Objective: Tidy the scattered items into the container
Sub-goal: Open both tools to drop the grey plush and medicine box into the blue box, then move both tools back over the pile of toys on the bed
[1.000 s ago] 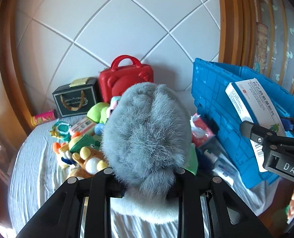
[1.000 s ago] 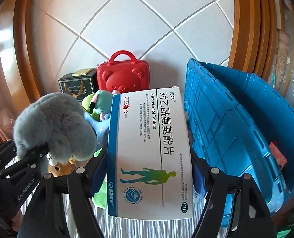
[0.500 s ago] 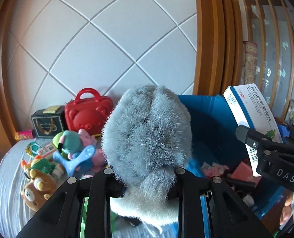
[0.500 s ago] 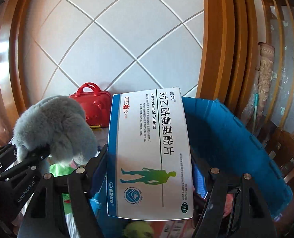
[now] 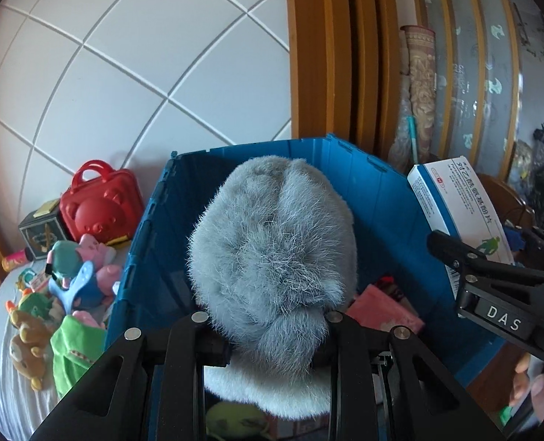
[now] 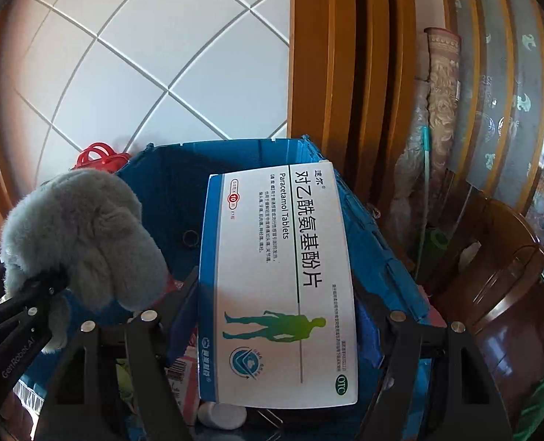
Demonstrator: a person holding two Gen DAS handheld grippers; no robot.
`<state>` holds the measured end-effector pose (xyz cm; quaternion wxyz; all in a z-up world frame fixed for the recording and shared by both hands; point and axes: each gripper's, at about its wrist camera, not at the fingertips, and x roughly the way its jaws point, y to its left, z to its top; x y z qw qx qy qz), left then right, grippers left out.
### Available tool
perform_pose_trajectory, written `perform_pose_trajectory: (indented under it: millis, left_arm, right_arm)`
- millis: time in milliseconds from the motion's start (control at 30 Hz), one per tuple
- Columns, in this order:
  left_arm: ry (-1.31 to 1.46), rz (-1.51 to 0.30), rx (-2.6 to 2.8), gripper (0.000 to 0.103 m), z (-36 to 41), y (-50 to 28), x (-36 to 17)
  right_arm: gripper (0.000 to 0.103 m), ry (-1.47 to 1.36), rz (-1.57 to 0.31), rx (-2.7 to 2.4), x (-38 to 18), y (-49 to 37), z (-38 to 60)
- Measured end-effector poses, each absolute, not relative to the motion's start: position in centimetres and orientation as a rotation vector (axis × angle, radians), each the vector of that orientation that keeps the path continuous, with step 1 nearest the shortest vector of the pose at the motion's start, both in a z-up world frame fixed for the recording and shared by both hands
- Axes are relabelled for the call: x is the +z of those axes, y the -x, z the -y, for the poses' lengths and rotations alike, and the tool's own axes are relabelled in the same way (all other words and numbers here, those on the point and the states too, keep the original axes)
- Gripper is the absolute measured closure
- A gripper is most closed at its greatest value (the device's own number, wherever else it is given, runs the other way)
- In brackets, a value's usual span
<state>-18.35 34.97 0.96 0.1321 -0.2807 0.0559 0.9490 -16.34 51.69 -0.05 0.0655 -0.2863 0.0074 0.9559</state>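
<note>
Jaws of left gripper (image 5: 268,334) clench grey plush (image 5: 272,250), right gripper's (image 6: 275,316) clamp medicine box (image 6: 279,283), above blue crate (image 5: 374,198) rim.

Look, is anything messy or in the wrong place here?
Yes. Plush toys lie heaped on the bed left of the blue bin, some tipped over, not put away yet. A red case and dark box stand behind them.

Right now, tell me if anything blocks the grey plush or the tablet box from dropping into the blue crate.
Nothing visible does. The left gripper holds the grey plush and the right gripper holds the tablet box, both over the open blue crate. Only items already lying on its floor sit beneath.
</note>
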Motion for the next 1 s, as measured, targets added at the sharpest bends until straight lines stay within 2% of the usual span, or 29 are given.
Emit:
perform_pose_trajectory:
  millis: [67, 167, 200, 233, 300, 400, 467, 533, 900, 1000]
  left_arm:
    - [0.826, -0.177, 2.748, 0.075, -36.0, 18.3, 0.6]
    - [0.818, -0.181, 2.753, 0.063, -36.6, 18.2, 0.5]
    - [0.805, -0.186, 2.763, 0.052, -36.6, 18.2, 0.6]
    - [0.792, -0.191, 2.774, 0.036, -36.6, 18.2, 0.7]
    - [0.765, -0.193, 2.792, 0.02, -36.5, 18.1, 0.8]
    - [0.763, -0.191, 2.801, 0.02, -36.3, 18.4, 0.9]
    - [0.773, -0.192, 2.804, 0.02, -36.1, 18.8, 0.8]
    - [0.779, -0.182, 2.805, 0.018, -35.9, 18.9, 0.8]
    - [0.749, -0.116, 2.851, 0.014, -33.3, 17.5, 1.5]
    - [0.72, -0.094, 2.893, 0.004, -31.7, 16.6, 2.0]
  right_arm:
    - [0.031, 0.872, -0.035, 2.882, -0.4, 16.4, -52.4]
    - [0.031, 0.878, -0.047, 2.885, -0.7, 16.7, -52.9]
    - [0.031, 0.879, -0.049, 2.887, -0.7, 16.8, -52.9]
    - [0.031, 0.878, -0.052, 2.887, -0.7, 16.9, -53.0]
    - [0.03, 0.875, -0.06, 2.885, -0.7, 17.1, -53.2]
    - [0.029, 0.885, -0.07, 2.879, -0.8, 17.6, -53.7]
    - [0.019, 0.881, -0.075, 2.879, -0.9, 17.7, -53.8]
    - [0.001, 0.873, -0.076, 2.878, -0.9, 17.6, -53.9]
    - [0.0, 0.873, -0.076, 2.867, -1.1, 15.2, -53.7]
    - [0.0, 0.852, -0.076, 2.889, -0.7, 14.4, -52.9]
